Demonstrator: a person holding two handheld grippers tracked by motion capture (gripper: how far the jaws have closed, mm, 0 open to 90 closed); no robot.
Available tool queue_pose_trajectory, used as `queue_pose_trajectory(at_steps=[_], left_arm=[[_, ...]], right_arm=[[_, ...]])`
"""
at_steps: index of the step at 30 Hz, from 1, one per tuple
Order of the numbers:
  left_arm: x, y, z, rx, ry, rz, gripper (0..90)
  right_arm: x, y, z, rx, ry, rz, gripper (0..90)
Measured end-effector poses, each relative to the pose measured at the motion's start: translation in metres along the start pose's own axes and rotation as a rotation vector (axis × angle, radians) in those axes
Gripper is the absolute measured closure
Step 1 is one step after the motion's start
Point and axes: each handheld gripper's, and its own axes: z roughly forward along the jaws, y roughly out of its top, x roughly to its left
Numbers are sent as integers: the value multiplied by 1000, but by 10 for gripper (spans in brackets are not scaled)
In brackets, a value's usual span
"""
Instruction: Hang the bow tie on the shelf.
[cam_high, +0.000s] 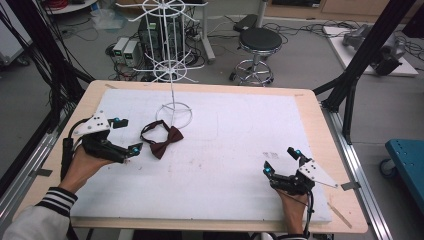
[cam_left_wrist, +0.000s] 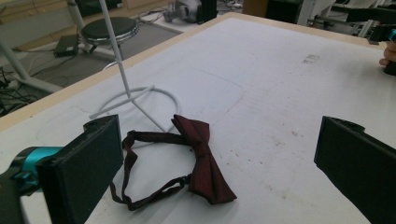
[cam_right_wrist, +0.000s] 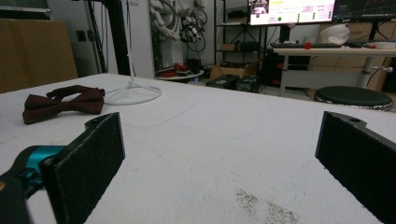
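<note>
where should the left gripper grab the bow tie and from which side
Grip the bow tie at its narrow centre knot, coming from the left gripper side, low across the table. It lies flat with wings fanned wide, and the knot is the slimmest, firmest part. The strap loop is thin and floppy.

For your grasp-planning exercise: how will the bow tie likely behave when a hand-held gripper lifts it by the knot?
The bow tie looks like soft fabric, so its wings would probably sag a little. Its thin strap lies in a loose loop, so it would likely dangle and swing. It seems light and flat, unlikely to roll, though it may slide on the smooth table if pushed.
</note>
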Motion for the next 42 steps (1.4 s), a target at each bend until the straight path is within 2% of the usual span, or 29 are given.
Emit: queue_pose_trajectory(at_steps=[11,17,18,19,24,30,42], left_arm=[[-2,23,19,92,1,20,17],[-3,32,33,167,-3,34,17],[-3,32,33,167,-3,34,17],[-3,33,37,191,-9,34,17],[-3,37,45,206,-9,39,17],[-3,39,57,255,6,52,17],[-1,30,85,354,16,58,17]], right_arm=[[0,0,0,-1,2,-1,6],[0,0,0,0,2,-1,6],[0,0,0,-1,3,-1,6],[0,0,0,-1,3,-2,6],[0,0,0,0,2,-2,6],[0,0,0,0,3,-1,7],[0,0,0,3,3,0,6]])
